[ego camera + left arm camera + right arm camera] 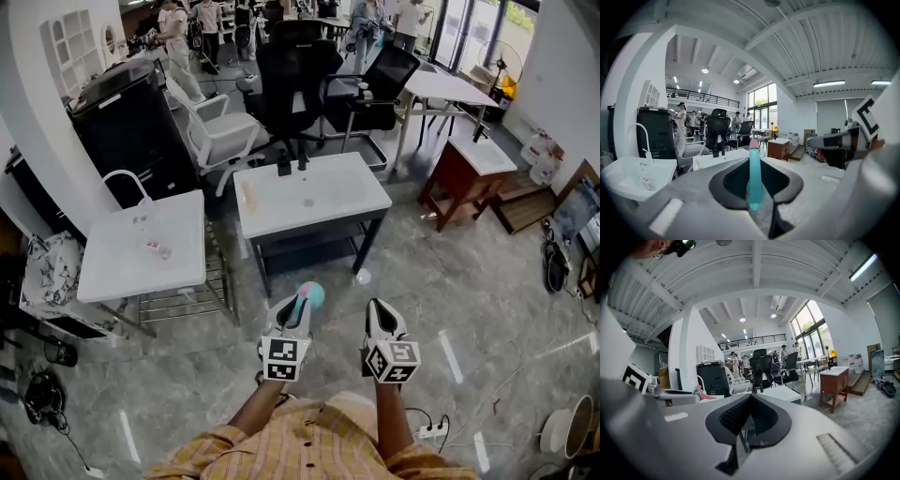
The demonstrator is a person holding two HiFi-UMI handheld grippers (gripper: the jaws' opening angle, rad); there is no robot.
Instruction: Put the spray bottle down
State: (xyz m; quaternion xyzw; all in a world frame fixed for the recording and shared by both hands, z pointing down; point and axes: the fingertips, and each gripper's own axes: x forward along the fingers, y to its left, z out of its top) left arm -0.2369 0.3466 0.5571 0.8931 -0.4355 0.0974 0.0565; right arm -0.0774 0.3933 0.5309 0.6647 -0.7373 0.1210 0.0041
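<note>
The spray bottle (308,297) is teal with a pink top. It sticks forward out of my left gripper (298,317), which is shut on it over the grey floor, in front of the white table (319,208). In the left gripper view the bottle (754,180) stands upright between the dark pads (729,185), its pink tip level with the table's edge. My right gripper (379,317) hangs level beside it to the right, its jaws together and nothing between them. In the right gripper view the pads (761,420) meet, and the pink bottle top (701,393) shows at left.
Two dark bottles (283,167) stand at the white table's far edge. A white sink unit (141,248) with a curved tap stands to the left, and a brown side table (466,173) to the right. Office chairs (292,80) and several people fill the room behind.
</note>
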